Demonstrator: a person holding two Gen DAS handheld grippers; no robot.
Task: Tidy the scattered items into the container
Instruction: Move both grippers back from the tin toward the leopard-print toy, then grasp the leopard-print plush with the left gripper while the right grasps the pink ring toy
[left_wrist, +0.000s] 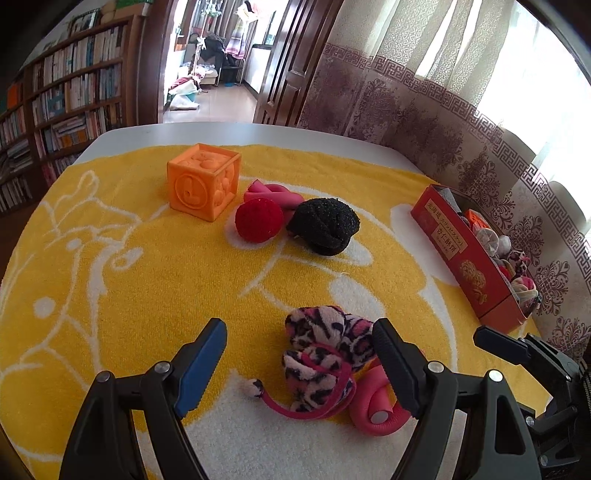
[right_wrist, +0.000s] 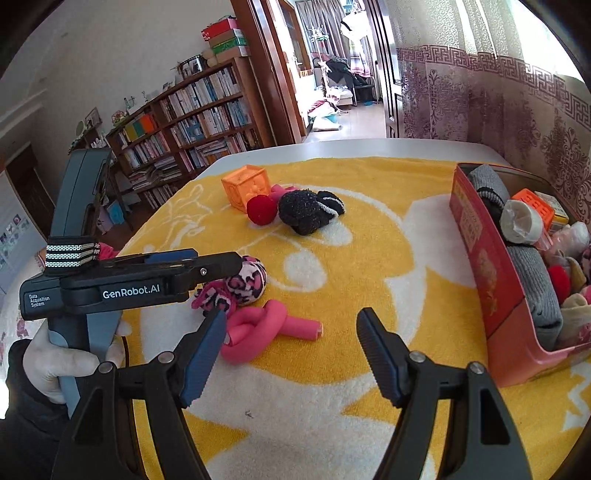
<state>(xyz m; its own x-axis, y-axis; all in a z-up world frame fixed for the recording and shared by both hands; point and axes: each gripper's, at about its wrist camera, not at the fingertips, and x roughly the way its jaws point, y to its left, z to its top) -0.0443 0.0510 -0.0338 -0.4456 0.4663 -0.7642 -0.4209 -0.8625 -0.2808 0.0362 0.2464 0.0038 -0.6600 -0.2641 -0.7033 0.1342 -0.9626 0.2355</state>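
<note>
My left gripper (left_wrist: 299, 336) is open, its jaws on either side of a pink leopard-print sock (left_wrist: 321, 354) that lies on the yellow towel (left_wrist: 147, 280); it also shows in the right wrist view (right_wrist: 243, 282). A pink foam curler (left_wrist: 373, 406) lies beside the sock, also in the right wrist view (right_wrist: 258, 328). My right gripper (right_wrist: 291, 328) is open and empty above the towel. The red box (right_wrist: 491, 280), holding several socks and toys, stands at the right, also seen in the left wrist view (left_wrist: 465, 258). Farther off lie an orange cube (left_wrist: 203, 181), a red pom-pom ball (left_wrist: 258, 219), a black sock (left_wrist: 325, 225) and another pink curler (left_wrist: 273, 194).
The towel covers a white table (left_wrist: 258, 133). A curtain (left_wrist: 443, 122) hangs close behind the red box. A bookshelf (left_wrist: 62, 107) stands beyond the table's left side, and a doorway opens at the back.
</note>
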